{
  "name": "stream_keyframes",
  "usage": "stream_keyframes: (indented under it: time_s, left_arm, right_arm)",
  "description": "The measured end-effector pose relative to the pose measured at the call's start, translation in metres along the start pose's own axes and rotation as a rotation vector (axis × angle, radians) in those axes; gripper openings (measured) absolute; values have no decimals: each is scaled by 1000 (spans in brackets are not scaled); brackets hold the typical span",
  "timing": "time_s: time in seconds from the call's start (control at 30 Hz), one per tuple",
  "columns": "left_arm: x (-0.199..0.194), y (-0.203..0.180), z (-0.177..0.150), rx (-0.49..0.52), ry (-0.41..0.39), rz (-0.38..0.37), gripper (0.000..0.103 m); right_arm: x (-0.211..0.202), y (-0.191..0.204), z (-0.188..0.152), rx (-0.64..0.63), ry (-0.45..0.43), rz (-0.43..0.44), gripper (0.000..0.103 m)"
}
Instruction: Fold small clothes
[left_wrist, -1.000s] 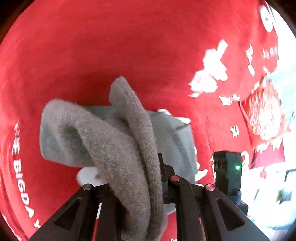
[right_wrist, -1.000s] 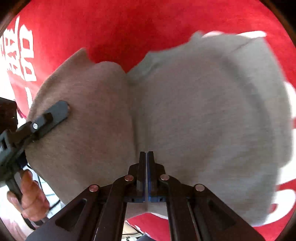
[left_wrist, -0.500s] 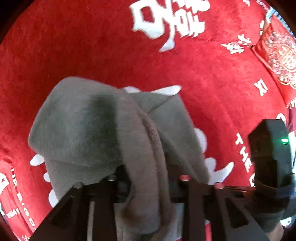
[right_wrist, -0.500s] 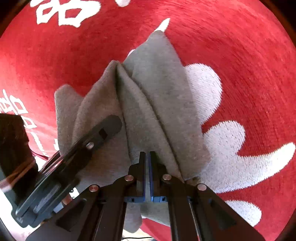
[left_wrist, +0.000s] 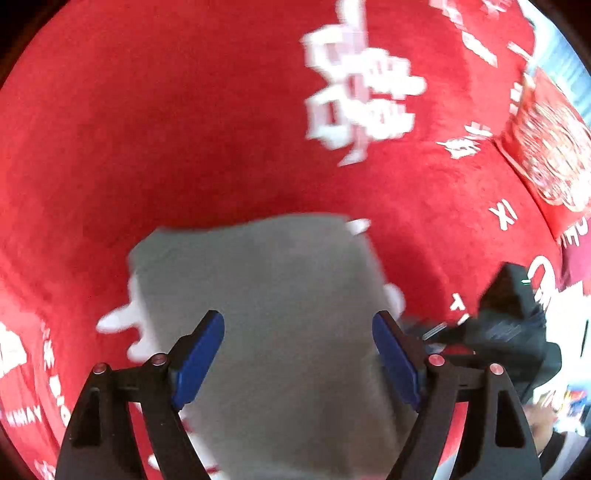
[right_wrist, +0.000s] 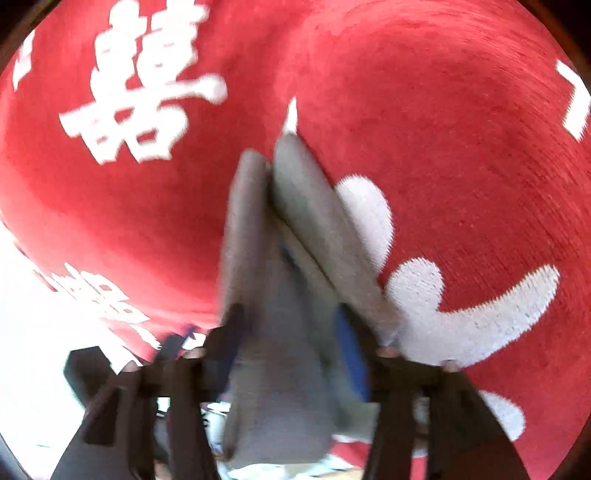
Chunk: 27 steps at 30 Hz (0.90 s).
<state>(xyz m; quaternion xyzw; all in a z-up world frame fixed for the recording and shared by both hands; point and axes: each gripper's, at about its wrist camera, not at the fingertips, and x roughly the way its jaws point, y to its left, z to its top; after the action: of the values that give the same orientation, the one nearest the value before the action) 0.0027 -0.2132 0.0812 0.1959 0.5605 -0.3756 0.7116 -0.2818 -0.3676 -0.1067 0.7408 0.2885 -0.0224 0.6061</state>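
Observation:
A grey folded garment (left_wrist: 266, 295) lies flat on the red cloth (left_wrist: 184, 110) with white characters. My left gripper (left_wrist: 298, 354) is open, its blue pads (left_wrist: 199, 354) spread wide above the garment's near edge, holding nothing. In the right wrist view the same grey garment (right_wrist: 306, 206) shows as stacked folded layers running between the fingers. My right gripper (right_wrist: 291, 354) is open, its blue pad (right_wrist: 351, 354) apart from the cloth on one side; the view is blurred. The right gripper's body shows in the left wrist view (left_wrist: 513, 321).
The red cloth (right_wrist: 461, 129) covers the whole surface. A red patterned square item (left_wrist: 554, 158) lies at the far right. The surface edge and bright clutter lie at the right (left_wrist: 569, 369) and at the left in the right wrist view (right_wrist: 37, 332).
Both grippers have opened and let go of the grey garment, which they held pinched before. The garment has dropped flat onto the red cloth in a folded shape.

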Motion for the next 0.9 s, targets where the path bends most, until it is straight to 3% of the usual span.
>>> stream_keyframes:
  time_s: [0.13, 0.27, 0.3, 0.33, 0.4, 0.53, 0.73, 0.8, 0.83, 0.9]
  left_arm:
    - [4, 44, -22, -93, 17, 65, 83]
    - [16, 74, -41, -169, 42, 110, 83]
    - [20, 79, -46, -181, 50, 121, 83]
    - [24, 84, -51, -196, 61, 125, 83]
    - [27, 89, -55, -222, 69, 122, 83]
    - [23, 88, -66, -221, 60, 100, 83]
    - [42, 76, -83, -146, 88, 121, 84]
    - [42, 76, -86, -147, 78, 125, 84]
    - [40, 76, -87, -147, 77, 131, 84]
    - [36, 76, -89, -147, 77, 134, 84]
  right_arm:
    - [7, 0, 5, -11, 65, 26, 65]
    - [39, 18, -2, -100, 163, -116, 62]
    - [43, 29, -2, -152, 177, -182, 53]
    - [47, 38, -5, -213, 181, -248, 19]
    - [46, 60, -14, -346, 175, -358, 18]
    - [21, 92, -38, -538, 145, -371, 18]
    - [18, 58, -1, -448, 134, -517, 20]
    - [13, 53, 3, -408, 127, -493, 20]
    - [8, 56, 2, -415, 115, -508, 28]
    - [-1, 61, -2, -462, 91, -569, 29]
